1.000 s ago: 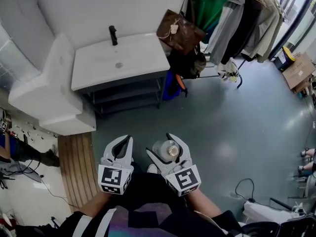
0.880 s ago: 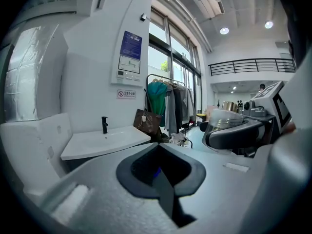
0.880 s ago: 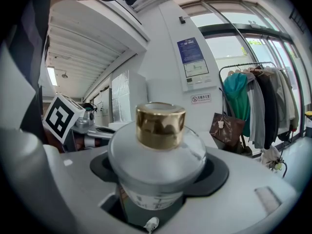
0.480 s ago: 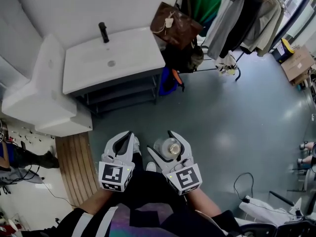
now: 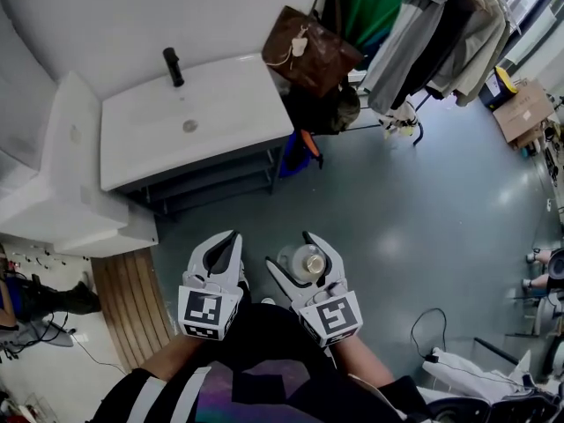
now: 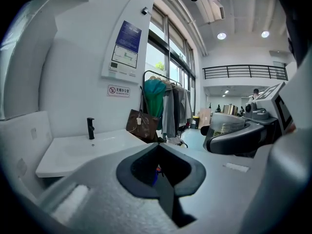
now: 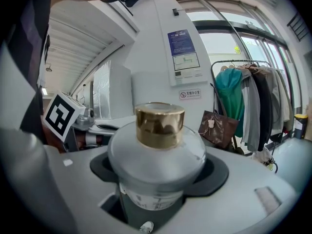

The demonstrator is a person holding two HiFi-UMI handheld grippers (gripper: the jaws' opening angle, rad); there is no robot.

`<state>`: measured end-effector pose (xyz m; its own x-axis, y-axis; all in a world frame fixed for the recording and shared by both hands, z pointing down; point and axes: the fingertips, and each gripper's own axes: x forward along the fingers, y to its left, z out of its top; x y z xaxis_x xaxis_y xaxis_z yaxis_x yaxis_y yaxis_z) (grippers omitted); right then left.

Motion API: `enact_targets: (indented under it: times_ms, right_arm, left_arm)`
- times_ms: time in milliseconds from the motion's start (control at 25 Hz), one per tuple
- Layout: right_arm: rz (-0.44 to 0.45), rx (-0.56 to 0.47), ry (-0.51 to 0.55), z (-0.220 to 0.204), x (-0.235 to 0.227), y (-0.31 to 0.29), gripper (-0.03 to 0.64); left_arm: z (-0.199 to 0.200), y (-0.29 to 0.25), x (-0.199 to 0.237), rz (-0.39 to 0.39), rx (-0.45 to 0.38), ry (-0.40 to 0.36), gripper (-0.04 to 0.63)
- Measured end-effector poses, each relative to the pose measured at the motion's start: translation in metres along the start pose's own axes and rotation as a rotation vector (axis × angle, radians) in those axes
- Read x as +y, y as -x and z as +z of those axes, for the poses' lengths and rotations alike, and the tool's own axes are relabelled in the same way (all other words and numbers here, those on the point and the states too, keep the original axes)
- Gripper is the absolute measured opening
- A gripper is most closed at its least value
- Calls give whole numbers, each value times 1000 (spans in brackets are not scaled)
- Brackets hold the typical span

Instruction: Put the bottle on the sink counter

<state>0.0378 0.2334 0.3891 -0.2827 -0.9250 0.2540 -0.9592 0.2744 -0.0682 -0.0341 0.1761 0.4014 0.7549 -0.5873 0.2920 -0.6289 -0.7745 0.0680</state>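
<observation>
The faucet [image 5: 173, 66] is standing at the back edge of the sink counter [image 5: 220, 104]. A handbag [image 5: 310, 49] is hanging just right of the sink counter, and a clothes rack [image 5: 441, 25] is standing farther right. I am carrying the bottle [image 5: 310, 259] between the jaws of my right gripper [image 5: 291, 250], before the sink counter's right end and well apart from it. My left gripper [image 5: 225, 241] is hovering before its middle.

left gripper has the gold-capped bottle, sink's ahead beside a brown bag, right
No: the right gripper holds the bottle, as the right gripper view shows; the left gripper is shut on nothing. The sink is ahead beside the brown bag.
</observation>
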Motion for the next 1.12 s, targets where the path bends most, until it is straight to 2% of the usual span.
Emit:
enact_targets:
  times_ms: [280, 720, 960, 1120]
  right_arm:
    - [-16, 10, 18, 27, -7, -61, 347]
    - [-28, 35, 83, 45, 1, -143, 345]
    - [-23, 25, 88, 63, 14, -180, 345]
    - [26, 31, 113, 63, 23, -199, 345]
  left_arm:
    - [8, -28, 55, -11, -9, 11, -2]
    - [31, -49, 135, -26, -58, 20, -2]
    - [33, -47, 174, 3, -67, 28, -2]
    - [36, -41, 192, 39, -78, 40, -2]
